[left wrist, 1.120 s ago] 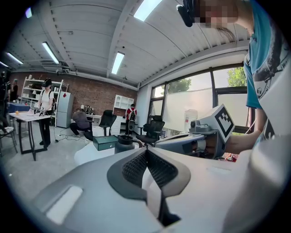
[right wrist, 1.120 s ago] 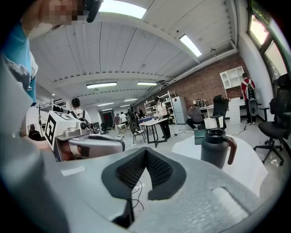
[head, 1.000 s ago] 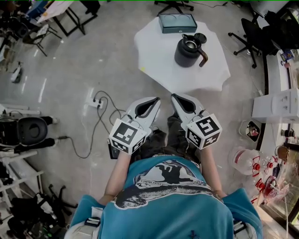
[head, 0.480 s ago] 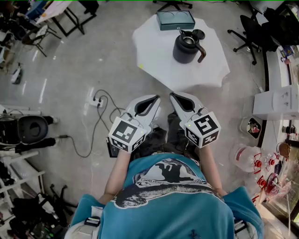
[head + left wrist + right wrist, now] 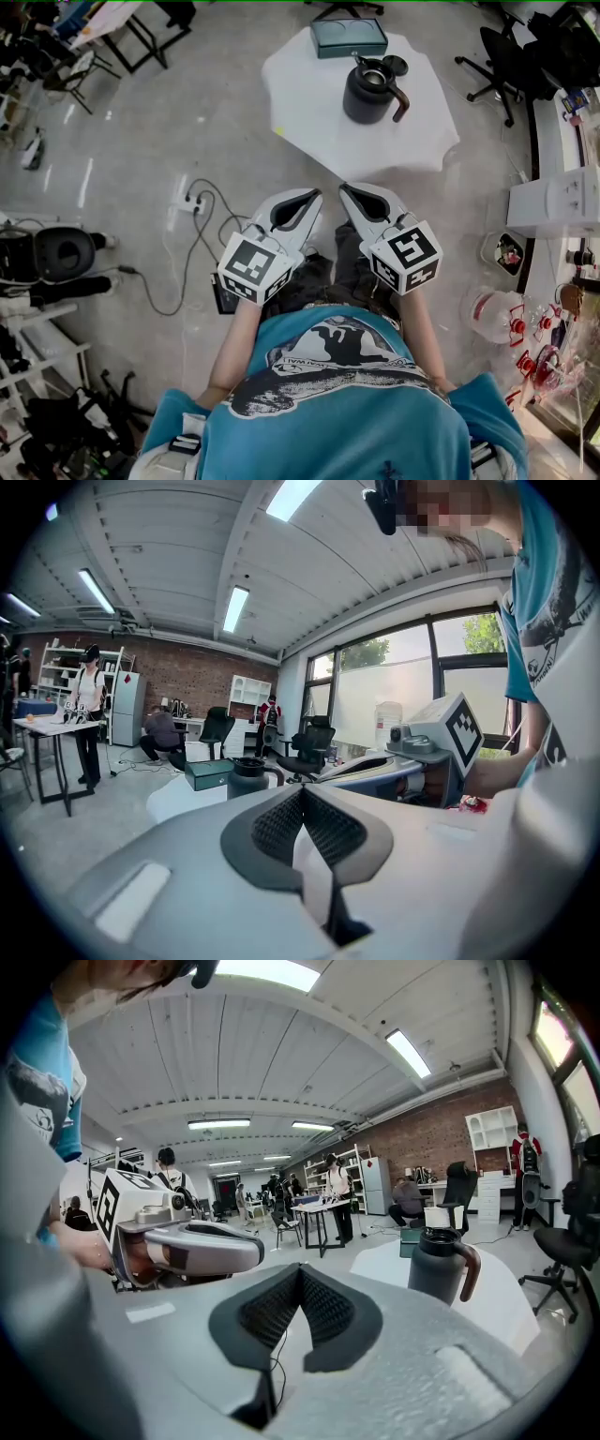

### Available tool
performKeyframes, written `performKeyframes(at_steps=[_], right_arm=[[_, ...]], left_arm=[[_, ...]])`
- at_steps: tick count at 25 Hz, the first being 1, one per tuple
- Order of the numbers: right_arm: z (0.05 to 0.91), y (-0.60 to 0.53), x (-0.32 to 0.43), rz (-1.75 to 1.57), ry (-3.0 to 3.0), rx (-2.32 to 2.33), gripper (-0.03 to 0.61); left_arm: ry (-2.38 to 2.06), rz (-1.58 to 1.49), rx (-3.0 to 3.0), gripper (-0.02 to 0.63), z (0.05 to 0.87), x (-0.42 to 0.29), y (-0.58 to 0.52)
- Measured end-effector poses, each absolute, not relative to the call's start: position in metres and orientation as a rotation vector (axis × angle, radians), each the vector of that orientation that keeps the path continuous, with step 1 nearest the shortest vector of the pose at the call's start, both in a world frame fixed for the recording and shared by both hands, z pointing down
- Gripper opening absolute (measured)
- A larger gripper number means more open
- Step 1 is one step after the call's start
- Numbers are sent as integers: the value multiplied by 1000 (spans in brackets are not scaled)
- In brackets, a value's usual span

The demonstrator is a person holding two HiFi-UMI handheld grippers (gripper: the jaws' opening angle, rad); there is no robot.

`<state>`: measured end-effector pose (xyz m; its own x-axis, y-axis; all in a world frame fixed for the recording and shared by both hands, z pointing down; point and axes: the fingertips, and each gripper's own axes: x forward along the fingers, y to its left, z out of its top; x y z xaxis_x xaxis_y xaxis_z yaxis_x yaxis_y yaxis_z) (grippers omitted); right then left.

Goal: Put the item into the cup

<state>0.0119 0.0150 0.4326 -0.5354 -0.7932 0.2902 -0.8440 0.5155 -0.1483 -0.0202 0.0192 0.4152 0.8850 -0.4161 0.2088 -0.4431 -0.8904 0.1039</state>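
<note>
Left tongs (image 5: 302, 791) closed tip to tip, nothing between. Right tongs (image 5: 300, 1269) the same, empty. Both held side by side, well apart from the white tabletop (image 5: 319, 103). A dark handled cup (image 5: 367, 92) stands there, with a green box (image 5: 349, 37) behind it. Grey floor (image 5: 141, 159), with a trailing cable (image 5: 202, 211).

A white table (image 5: 319, 117) stands far off on a pale grey floor (image 5: 141, 159). On it are a dark grey jug (image 5: 368, 92) with a brown handle (image 5: 403, 103), a black lid (image 5: 395, 66) and a dark teal box (image 5: 349, 37). Near, the left gripper (image 5: 309, 200) and right gripper (image 5: 349, 192) are light grey with black ribbed pads (image 5: 277, 825). Each cube (image 5: 253, 270) bears black-and-white square markers. The shirt (image 5: 328, 422) is teal-blue with a black, white and grey print. A dark cable (image 5: 176, 281) lies on the floor at left.
</note>
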Motion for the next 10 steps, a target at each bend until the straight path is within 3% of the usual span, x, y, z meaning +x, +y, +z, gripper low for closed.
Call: performKeyframes(at_steps=[10], right_arm=[[434,9,18,416,-2563,1407,0]], left_arm=[[-633,271,2907,9,416,-11,14]])
